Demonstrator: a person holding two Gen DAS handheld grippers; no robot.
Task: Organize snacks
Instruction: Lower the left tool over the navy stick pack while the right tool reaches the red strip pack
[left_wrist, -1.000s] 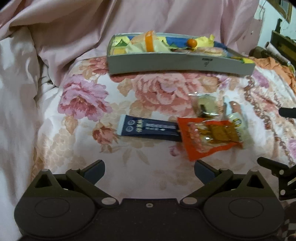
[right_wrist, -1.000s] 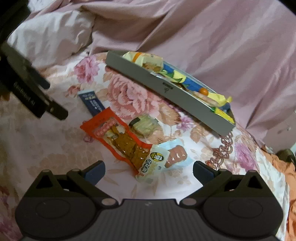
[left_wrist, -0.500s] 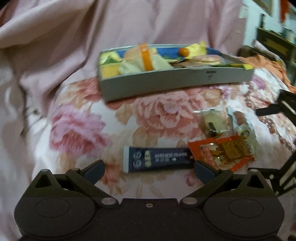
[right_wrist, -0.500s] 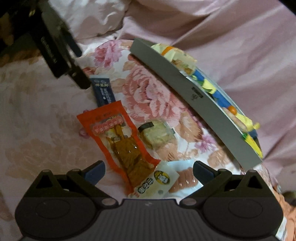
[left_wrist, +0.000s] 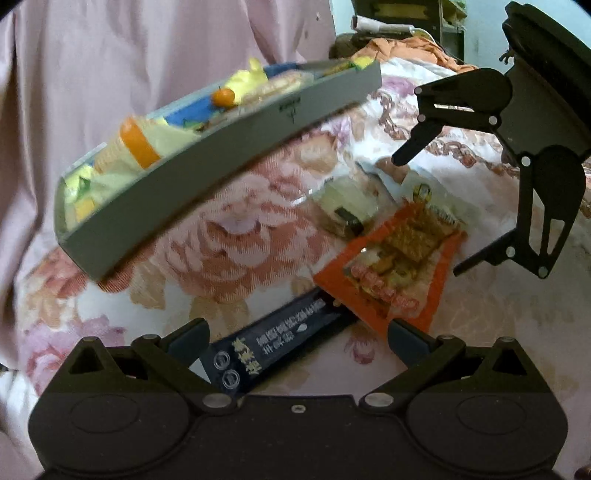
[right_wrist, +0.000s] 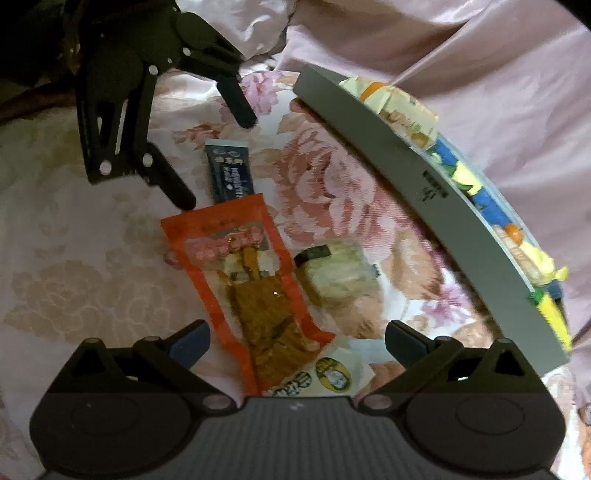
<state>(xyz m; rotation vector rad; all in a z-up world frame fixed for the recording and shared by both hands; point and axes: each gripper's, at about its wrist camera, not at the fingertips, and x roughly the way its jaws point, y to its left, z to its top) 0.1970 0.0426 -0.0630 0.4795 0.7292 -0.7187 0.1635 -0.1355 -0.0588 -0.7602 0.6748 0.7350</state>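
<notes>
The dark blue sachet (left_wrist: 273, 343) lies on the bed (left_wrist: 258, 229), its far end tucked under the orange packet (left_wrist: 391, 273). Our left gripper (left_wrist: 295, 341), fingers apart, should straddle its narrow width squarely before closing. Right gripper (right_wrist: 295, 341) hangs open too.

We brought the left gripper (left_wrist: 297, 341) down until the dark blue stick packet (left_wrist: 273, 345) lay between its spread jaws, and moved the right gripper (right_wrist: 295, 341) in low over the orange snack pouch (right_wrist: 243, 273).
</notes>
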